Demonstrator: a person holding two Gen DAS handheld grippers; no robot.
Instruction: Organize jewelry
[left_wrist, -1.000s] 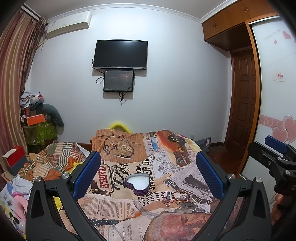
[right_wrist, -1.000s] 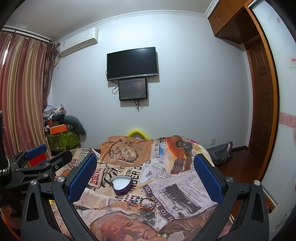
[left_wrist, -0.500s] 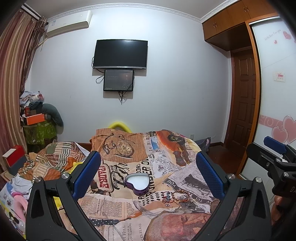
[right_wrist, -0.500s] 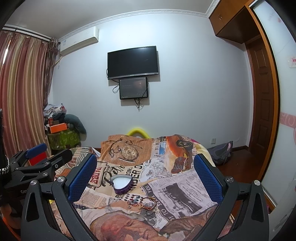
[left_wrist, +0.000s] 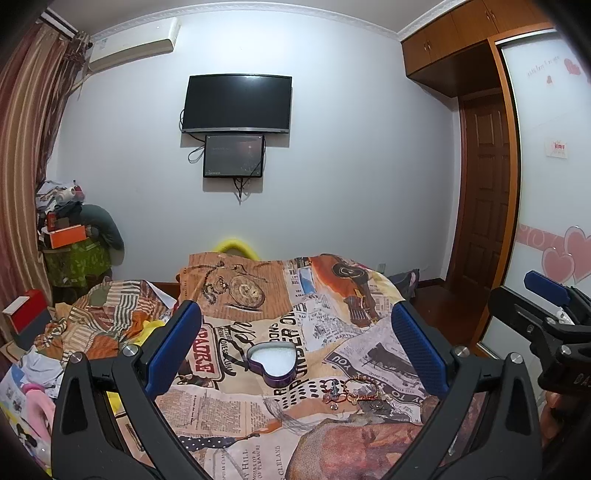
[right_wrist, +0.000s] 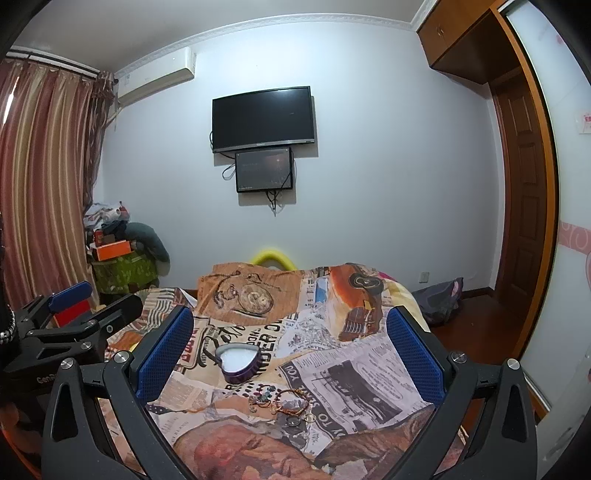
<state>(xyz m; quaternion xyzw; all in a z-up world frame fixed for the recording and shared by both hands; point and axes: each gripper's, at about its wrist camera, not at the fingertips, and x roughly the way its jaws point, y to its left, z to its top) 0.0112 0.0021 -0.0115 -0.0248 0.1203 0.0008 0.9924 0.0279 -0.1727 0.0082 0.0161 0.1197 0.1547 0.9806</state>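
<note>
Jewelry (left_wrist: 351, 389) lies in a small tangled heap on the bed's printed cover (left_wrist: 236, 402): beaded bracelets, a red-and-gold bangle and a few small rings or charms, too fine to sort out one from another. It sits just beside, and on the near side of, a purple heart-shaped tin (left_wrist: 273, 363) whose open top shows a white lining; the heap does not touch the tin.

The left gripper (left_wrist: 295, 347) is spread wide, its blue pads far apart and holding nothing, hovering above the cover with the tin and the heap framed between the two fingers. The right gripper (right_wrist: 290, 350) is likewise wide open and empty, raised over the same spot; in its view the tin (right_wrist: 238, 363) sits toward the left finger and the jewelry (right_wrist: 280, 402) nearer the middle. Each gripper shows at the edge of the other's view, side by side and apart.

The cover is printed like old newspaper, much of it upside down from here: "NUMBER ONE" runs beside the tin, red letters on a badge read roughly "PADRE", and "HILL" and "CLELAND" can be made out near the front edge. A pocket watch and an orange car are printed further back.

Beyond the bed, a dark television (left_wrist: 238, 103) hangs on the white wall with a smaller screen (left_wrist: 233, 156) under it. Striped curtains (right_wrist: 40, 192) hang at the left, a brown door (left_wrist: 484, 192) stands at the right.
</note>
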